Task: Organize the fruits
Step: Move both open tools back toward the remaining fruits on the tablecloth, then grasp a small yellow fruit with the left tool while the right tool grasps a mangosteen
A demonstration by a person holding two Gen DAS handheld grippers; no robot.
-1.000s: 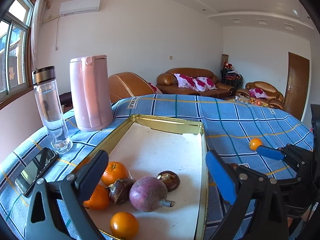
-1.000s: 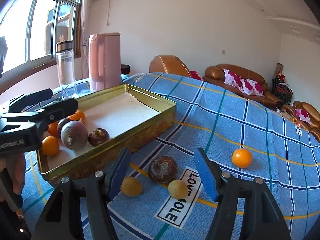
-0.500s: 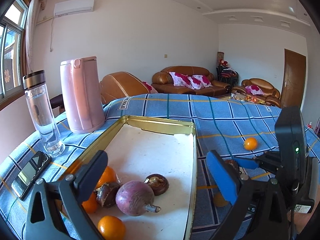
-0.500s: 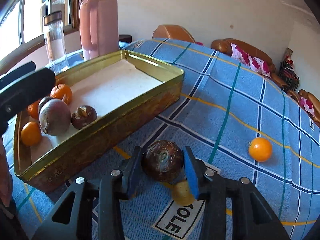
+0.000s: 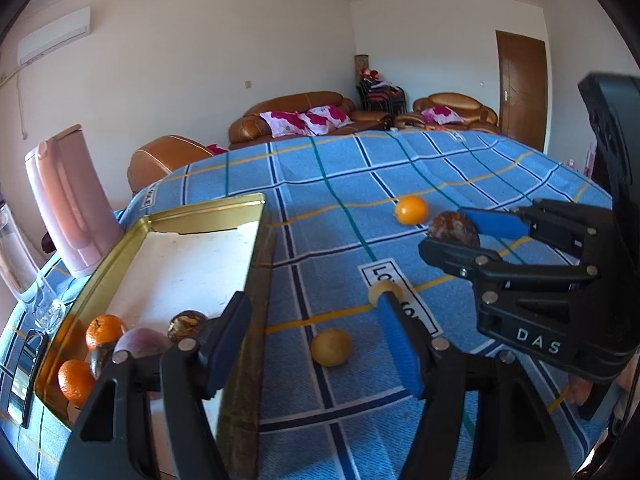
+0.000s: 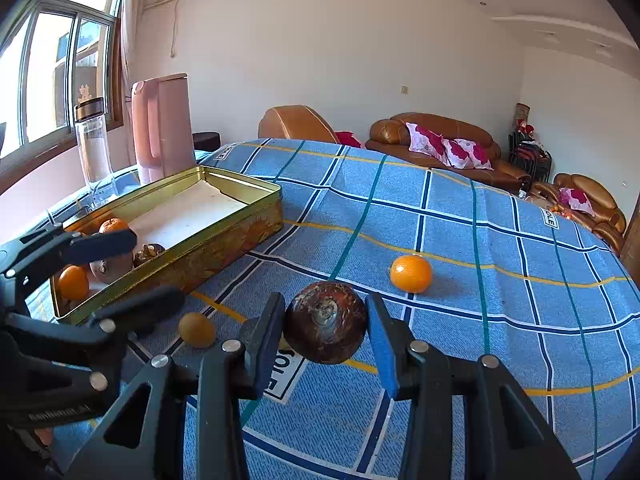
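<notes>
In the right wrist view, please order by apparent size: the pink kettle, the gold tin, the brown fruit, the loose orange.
1. gold tin
2. pink kettle
3. brown fruit, though it is nearest the camera
4. orange

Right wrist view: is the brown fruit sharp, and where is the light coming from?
Right wrist view: the brown fruit is sharp between the right hand-held gripper pads; sun enters from the window at left, casting the orange's shadow rightward. Left wrist view: fisheye bends the tablecloth lines, dark vignette fills the corners, and the tin rim glares gold.
</notes>
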